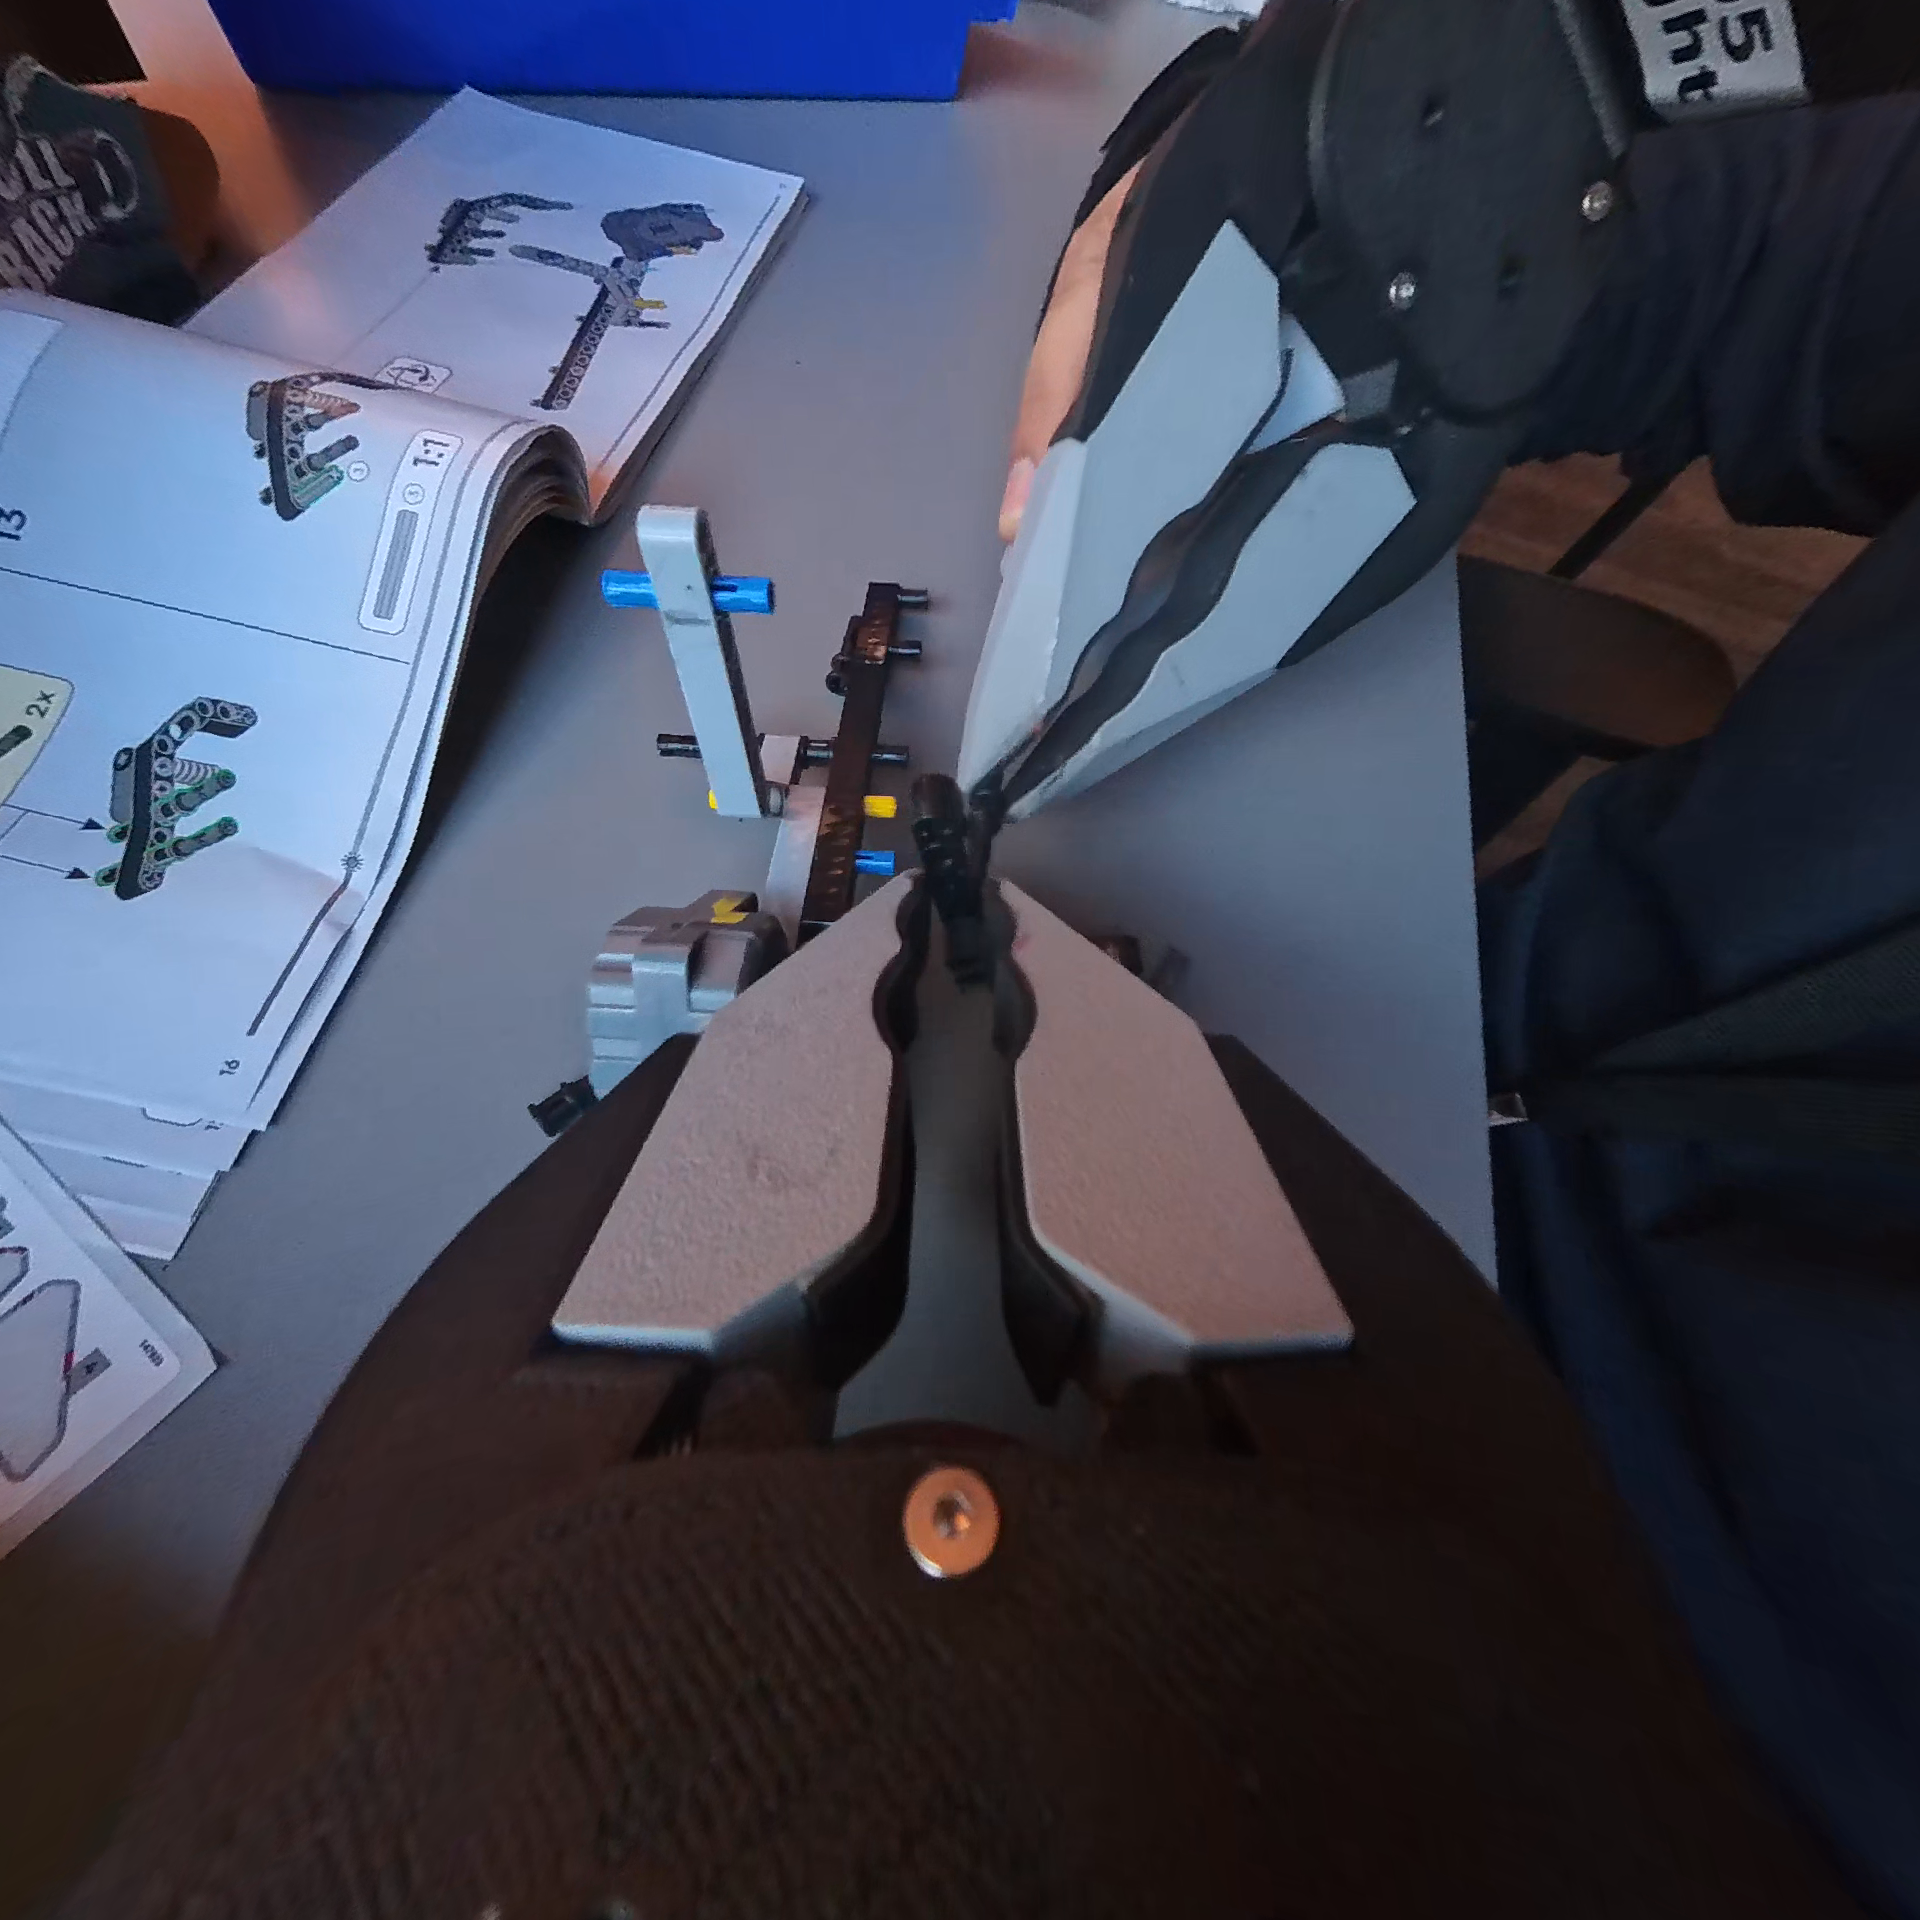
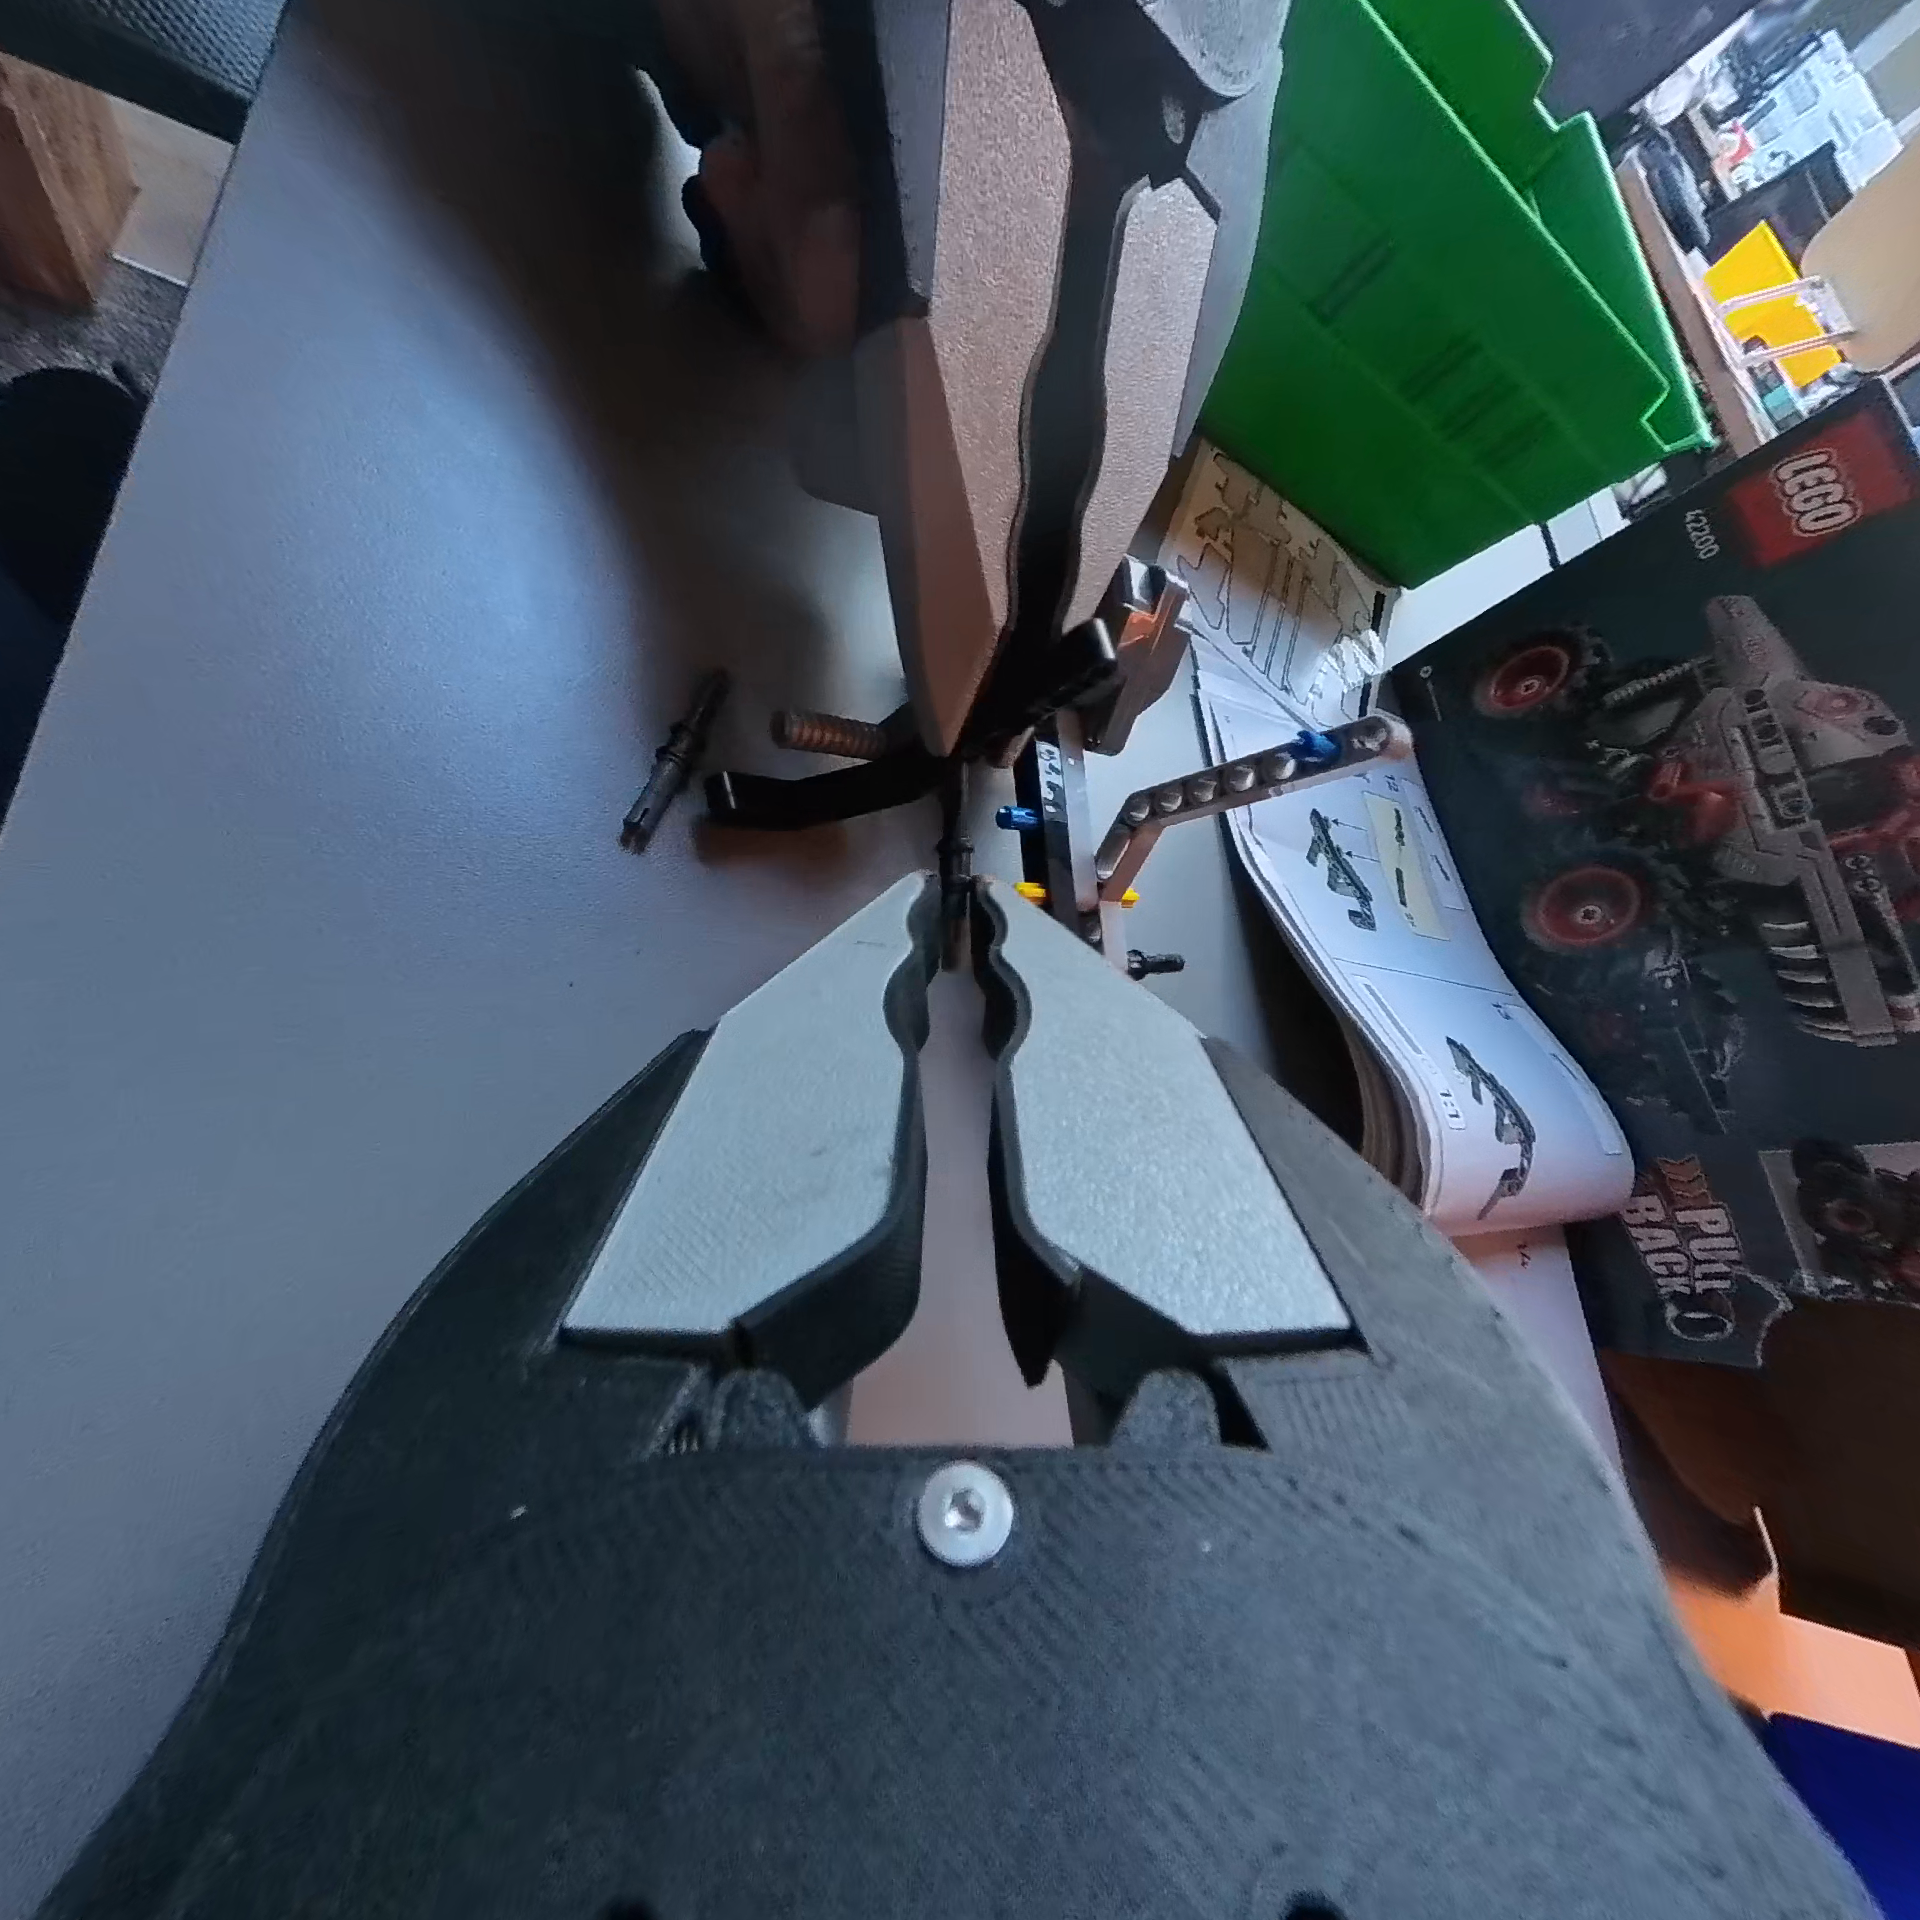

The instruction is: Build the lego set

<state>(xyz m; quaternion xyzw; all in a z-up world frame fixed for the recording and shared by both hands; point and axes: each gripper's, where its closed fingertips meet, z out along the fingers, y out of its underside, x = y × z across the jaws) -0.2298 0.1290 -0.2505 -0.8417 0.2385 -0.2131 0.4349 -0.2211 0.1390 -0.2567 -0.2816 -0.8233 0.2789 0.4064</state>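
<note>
My left gripper is shut on a black curved beam and holds it just above the grey table. My right gripper is shut on a thin black pin, whose tip meets the end of that beam. In the left wrist view the right gripper comes in from the upper right, tip to tip with the left. The part-built assembly, a long black beam with grey beams and blue and yellow pins, lies just left of the grippers, with a grey motor block at its near end.
An open instruction booklet lies left of the assembly. A loose dark axle and a ribbed brown piece lie on the table. A green bin, the set's box and a blue bin stand around. Less than 4 cm separates the two grippers' tips. From the left gripper's tips to the grey motor block is close to 5 cm. It turns up in the right wrist view as well.
</note>
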